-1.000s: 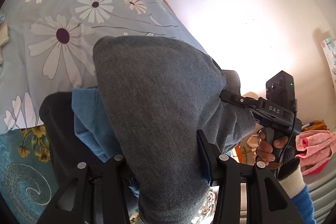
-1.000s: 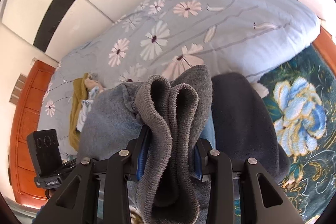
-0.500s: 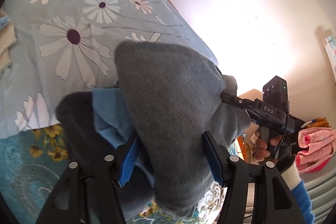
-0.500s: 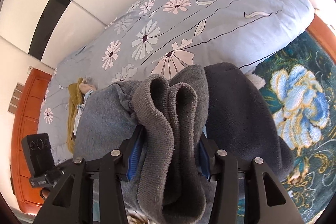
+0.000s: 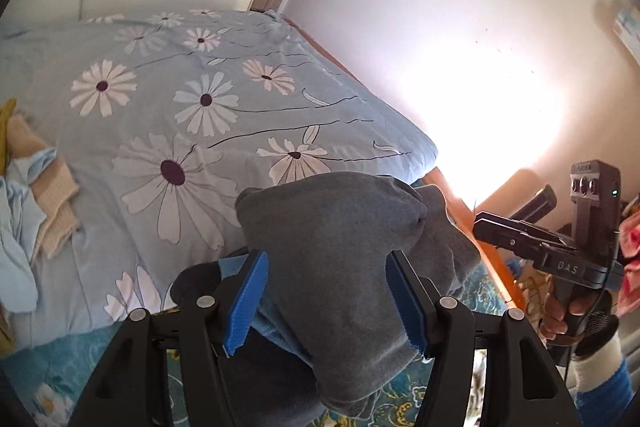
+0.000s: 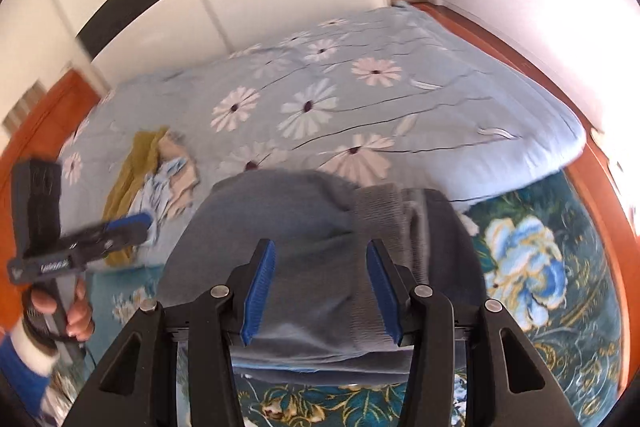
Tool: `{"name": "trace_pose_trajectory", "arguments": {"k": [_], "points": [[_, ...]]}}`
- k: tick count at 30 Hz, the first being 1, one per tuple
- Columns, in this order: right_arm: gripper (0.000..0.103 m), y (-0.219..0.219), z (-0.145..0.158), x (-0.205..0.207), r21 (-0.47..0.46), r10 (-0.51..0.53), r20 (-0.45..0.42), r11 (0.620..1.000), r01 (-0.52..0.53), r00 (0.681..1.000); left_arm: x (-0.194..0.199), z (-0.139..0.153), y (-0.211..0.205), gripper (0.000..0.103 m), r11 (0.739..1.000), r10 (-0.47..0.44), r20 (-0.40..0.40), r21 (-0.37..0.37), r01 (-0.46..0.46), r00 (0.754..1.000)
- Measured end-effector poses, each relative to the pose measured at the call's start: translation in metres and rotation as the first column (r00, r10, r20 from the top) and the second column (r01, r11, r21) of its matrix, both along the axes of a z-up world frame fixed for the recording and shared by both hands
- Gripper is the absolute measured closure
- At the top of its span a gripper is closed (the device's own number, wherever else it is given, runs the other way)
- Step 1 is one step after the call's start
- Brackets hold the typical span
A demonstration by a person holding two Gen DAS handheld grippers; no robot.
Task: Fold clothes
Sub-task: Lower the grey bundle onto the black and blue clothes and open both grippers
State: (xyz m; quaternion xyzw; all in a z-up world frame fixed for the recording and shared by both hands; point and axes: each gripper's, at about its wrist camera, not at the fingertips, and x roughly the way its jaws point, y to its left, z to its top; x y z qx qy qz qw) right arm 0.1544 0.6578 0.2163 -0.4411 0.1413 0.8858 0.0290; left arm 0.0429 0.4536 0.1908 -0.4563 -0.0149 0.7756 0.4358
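A folded grey garment [image 5: 340, 251] lies on top of a stack with a blue piece [image 5: 276, 327] and a dark garment [image 5: 192, 279] under it, on the teal floral bedspread. My left gripper [image 5: 326, 301] is open, its blue pads on either side of the grey cloth. My right gripper [image 6: 320, 293] is open too, just above the grey garment [image 6: 280, 227], whose ribbed hem [image 6: 380, 215] lies at the right. The dark garment [image 6: 460, 247] shows beneath. Each gripper appears in the other's view, the right one [image 5: 500, 231] and the left one [image 6: 120, 231].
A light blue daisy-print quilt [image 5: 180, 115] is piled behind the stack. Loose clothes in yellow, beige and pale blue [image 6: 152, 171] lie on it at the left. The orange wooden bed frame [image 6: 592, 179] runs along the right. A white wall stands close behind.
Both grippers have opened and let go of the grey garment, then pulled back from it. The garment now rests on the stack.
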Motion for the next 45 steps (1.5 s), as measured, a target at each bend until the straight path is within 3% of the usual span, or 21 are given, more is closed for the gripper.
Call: {"name": "trace_pose_trajectory", "arguments": {"k": [5,11,15,20,23,29,31,36,41,45], "points": [[0.054,-0.007,-0.027,0.006,0.086,0.005,0.035,0.996,-0.008,0.999,0.009,-0.017,0.036,0.038,0.997,-0.056,-0.081,-0.056,0.052,0.995],[0.054,0.023,-0.056,0.019,-0.025,-0.087,0.031,0.996,0.088,0.996,0.005,-0.061,0.05,0.038,0.992,-0.079,-0.052,-0.1,0.073,0.996],[0.054,0.03,-0.068,0.021,-0.079,-0.122,0.013,0.989,0.122,0.992,0.009,-0.065,0.049,0.035,0.992,-0.077,-0.045,-0.099,0.072,0.996],[0.054,0.025,-0.073,0.021,-0.059,-0.127,0.024,0.99,0.129,0.992,0.015,-0.064,0.051,0.033,0.99,-0.085,-0.062,-0.12,0.077,0.994],[0.054,0.023,-0.065,0.024,-0.049,-0.148,0.004,0.988,0.148,0.989,0.019,-0.052,0.046,0.033,0.994,-0.055,-0.081,-0.099,0.046,0.995],[0.054,0.007,-0.03,0.05,-0.038,-0.159,-0.119,0.987,0.156,0.98,0.04,-0.014,0.023,0.033,1.0,0.001,-0.138,0.001,-0.001,0.99],[0.054,-0.004,-0.022,0.061,-0.03,-0.165,-0.148,0.986,0.163,0.975,0.049,-0.01,0.017,0.032,1.0,0.011,-0.153,0.002,-0.011,0.988],[0.054,-0.041,-0.033,0.084,0.01,-0.135,-0.15,0.99,0.138,0.979,0.083,-0.027,-0.007,0.03,0.999,0.032,-0.131,-0.001,-0.033,0.991],[0.054,-0.063,-0.069,0.096,-0.012,-0.136,-0.087,0.991,0.136,0.987,0.113,-0.063,-0.031,0.03,0.997,0.064,-0.071,-0.045,-0.067,0.995],[0.054,-0.07,-0.092,0.099,-0.054,-0.18,-0.045,0.983,0.177,0.983,0.126,-0.08,-0.041,0.03,0.991,0.094,-0.069,-0.085,-0.1,0.993]]}}
